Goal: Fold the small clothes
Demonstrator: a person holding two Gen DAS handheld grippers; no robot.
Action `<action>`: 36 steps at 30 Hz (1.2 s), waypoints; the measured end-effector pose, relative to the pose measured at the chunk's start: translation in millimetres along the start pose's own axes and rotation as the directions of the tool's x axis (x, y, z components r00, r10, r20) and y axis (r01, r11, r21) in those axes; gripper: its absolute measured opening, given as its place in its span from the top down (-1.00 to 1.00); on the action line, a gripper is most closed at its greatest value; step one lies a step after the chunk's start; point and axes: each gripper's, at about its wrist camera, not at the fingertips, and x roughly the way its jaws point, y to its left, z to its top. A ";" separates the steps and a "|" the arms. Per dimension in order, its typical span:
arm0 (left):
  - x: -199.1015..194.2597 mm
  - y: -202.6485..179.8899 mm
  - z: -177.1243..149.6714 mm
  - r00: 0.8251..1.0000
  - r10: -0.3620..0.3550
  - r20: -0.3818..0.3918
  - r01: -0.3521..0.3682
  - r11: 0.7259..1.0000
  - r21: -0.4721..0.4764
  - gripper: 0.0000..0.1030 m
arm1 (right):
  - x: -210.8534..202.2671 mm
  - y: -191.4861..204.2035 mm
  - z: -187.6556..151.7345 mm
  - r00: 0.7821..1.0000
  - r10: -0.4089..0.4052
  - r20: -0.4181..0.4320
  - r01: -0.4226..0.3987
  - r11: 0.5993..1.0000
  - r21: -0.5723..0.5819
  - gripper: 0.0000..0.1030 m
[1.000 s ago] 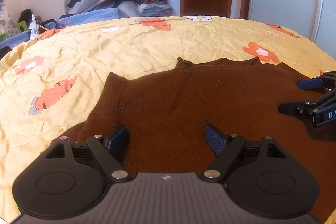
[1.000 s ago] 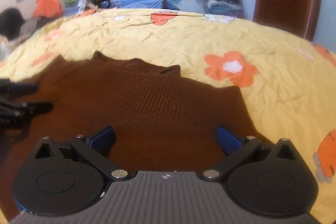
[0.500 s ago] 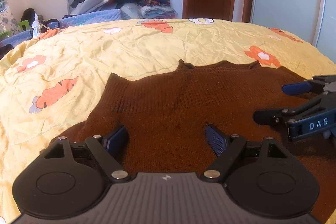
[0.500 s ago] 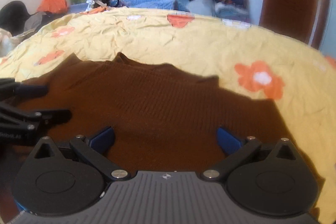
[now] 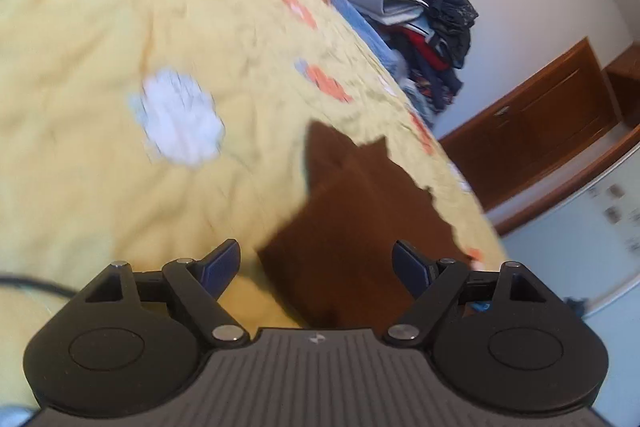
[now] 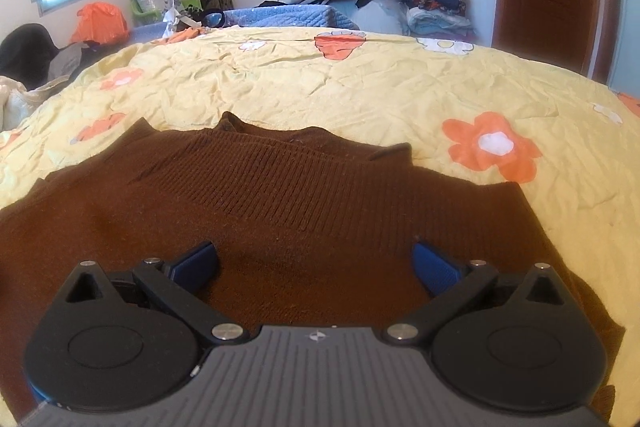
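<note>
The brown sweater (image 6: 280, 211) lies flat across the lower frame on the yellow bedspread (image 6: 360, 87), both the right claw (image 6: 316, 263) and left claw (image 5: 316, 267) wide and empty, so I'd judge the first fold not yet begun, needing an edge pinch next.
</note>
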 end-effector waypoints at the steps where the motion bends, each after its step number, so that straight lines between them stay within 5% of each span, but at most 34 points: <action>1: 5.3 -0.2 -1.1 0.999 -0.039 -0.024 0.038 0.999 -0.036 -0.62 | -0.6 0.0 -0.3 1.000 -0.001 0.001 0.001 1.000 0.002 -1.00; 4: 24.9 -1.3 3.7 0.996 -0.070 -0.049 0.065 0.993 -0.096 -0.60 | -3.0 -0.3 -1.7 1.000 -0.003 0.006 0.003 1.000 0.009 -1.00; 6: 33.8 -2.7 9.2 0.998 -0.037 -0.048 0.031 0.990 -0.135 -0.06 | -3.9 -1.0 -2.1 1.000 -0.003 0.007 0.003 1.000 0.013 -1.00; 8: 42.2 1.1 13.0 0.998 0.002 -0.064 -0.013 0.986 -0.164 0.26 | -4.6 -1.1 -2.1 1.000 -0.003 0.007 0.003 1.000 0.014 -1.00; 11: 43.1 3.1 14.8 0.998 0.009 -0.057 -0.019 0.982 -0.186 0.27 | -4.5 -1.5 -2.1 1.000 0.000 0.008 0.000 1.000 0.016 -1.00; 14: 41.3 -12.6 12.1 0.993 0.113 -0.034 -0.115 0.991 -0.066 0.61 | -5.6 -2.3 -2.2 1.000 0.004 0.009 -0.005 1.000 0.023 -1.00; 16: 43.6 -37.9 11.0 0.982 0.188 -0.012 -0.186 0.978 0.096 0.68 | -7.3 -3.2 -0.6 1.000 0.010 0.007 -0.010 0.999 0.031 -1.00; 17: 44.0 -56.9 7.6 0.974 0.224 0.016 -0.222 0.950 0.220 0.70 | -9.6 -4.2 2.6 1.000 0.015 -0.001 -0.015 0.999 0.045 -1.00; 18: 43.1 -79.5 0.2 0.968 0.245 0.060 -0.249 0.894 0.373 0.70 | -14.0 -5.5 8.2 1.000 0.019 -0.013 -0.018 0.995 0.094 -0.99; 20: 38.2 -121.6 -26.9 0.961 0.217 0.169 -0.275 0.725 0.632 0.71 | -28.2 -9.1 22.9 0.987 0.162 0.004 -0.158 0.954 0.256 -0.98; 21: 38.2 -137.1 -41.4 0.963 0.190 0.189 -0.268 0.642 0.718 0.71 | -32.8 -8.0 29.5 0.957 0.288 0.026 -0.281 0.905 0.318 -1.00; 23: 43.1 -156.0 -66.4 0.972 0.152 0.181 -0.235 0.519 0.822 0.71 | -27.0 6.5 42.5 0.849 0.528 -0.009 -0.485 0.787 0.381 -1.00; 25: 50.8 -165.4 -89.1 0.974 0.139 0.180 -0.222 0.409 0.885 0.71 | -10.5 29.1 51.1 0.728 0.678 -0.106 -0.588 0.696 0.412 -1.00; 26: 52.8 -167.5 -97.4 0.975 0.131 0.181 -0.218 0.370 0.903 0.71 | -4.3 39.6 54.4 0.698 0.702 -0.141 -0.605 0.684 0.408 -0.98; 29: 57.4 -167.3 -110.5 0.973 0.124 0.192 -0.221 0.296 0.929 0.70 | 10.1 60.7 62.4 0.715 0.661 -0.228 -0.576 0.742 0.343 -0.85; 31: 59.4 -163.8 -115.1 0.973 0.128 0.194 -0.222 0.265 0.938 0.71 | 24.3 66.2 62.6 0.737 0.612 -0.288 -0.526 0.786 0.325 -0.54; 33: 61.6 -162.2 -119.6 0.973 0.134 0.190 -0.216 0.220 0.951 0.71 | 38.7 67.1 58.2 0.741 0.582 -0.334 -0.493 0.810 0.318 0.19; 36: 68.3 -162.7 -128.4 0.972 0.130 0.194 -0.212 0.136 0.968 0.71 | 43.5 61.4 53.5 0.751 0.585 -0.304 -0.504 0.807 0.308 0.62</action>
